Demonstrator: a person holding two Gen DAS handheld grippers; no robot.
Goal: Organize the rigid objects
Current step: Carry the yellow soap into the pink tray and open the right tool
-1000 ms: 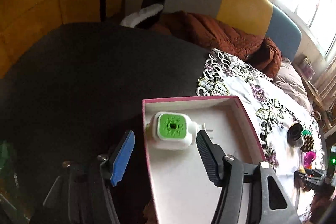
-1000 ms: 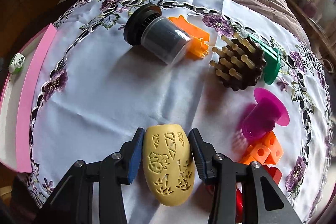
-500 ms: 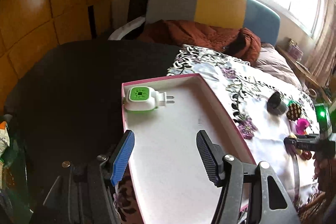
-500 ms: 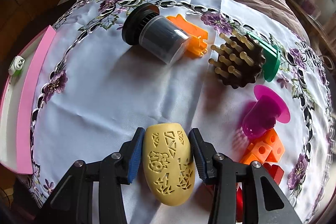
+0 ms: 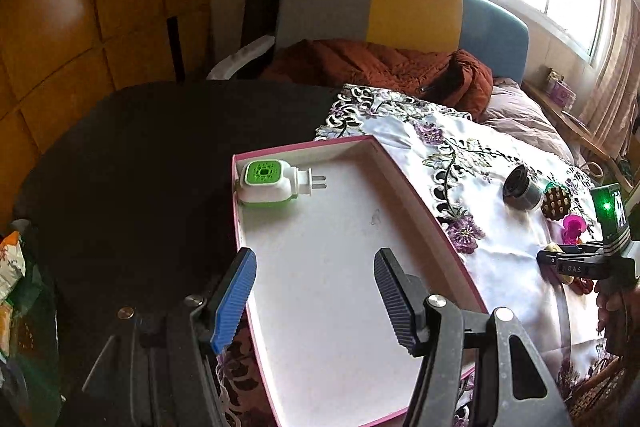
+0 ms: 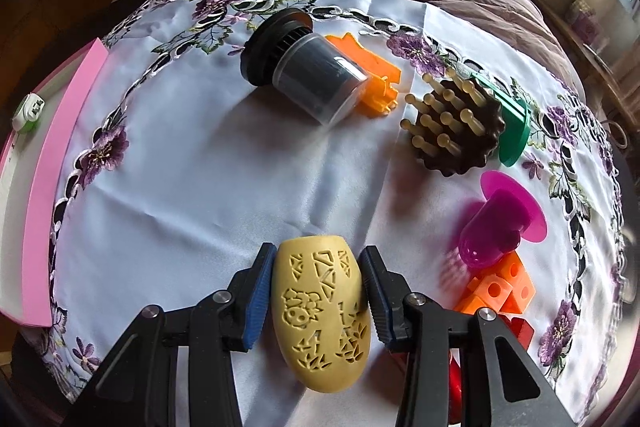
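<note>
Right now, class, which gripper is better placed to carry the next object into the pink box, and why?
Right. The right gripper already clamps the yellow oval on the cloth, while the left gripper hangs open and empty over the pink box.

Box (image 5: 424, 203) floor mostly bare; only plug unit (image 5: 267, 183) in far-left corner. On cloth (image 6: 208, 187), wide clear strip btw box and jar (image 6: 308, 75); right side crowded w/ brush (image 6: 456, 131), pink cup (image 6: 496, 227), blocks (image 6: 500, 291).
</note>
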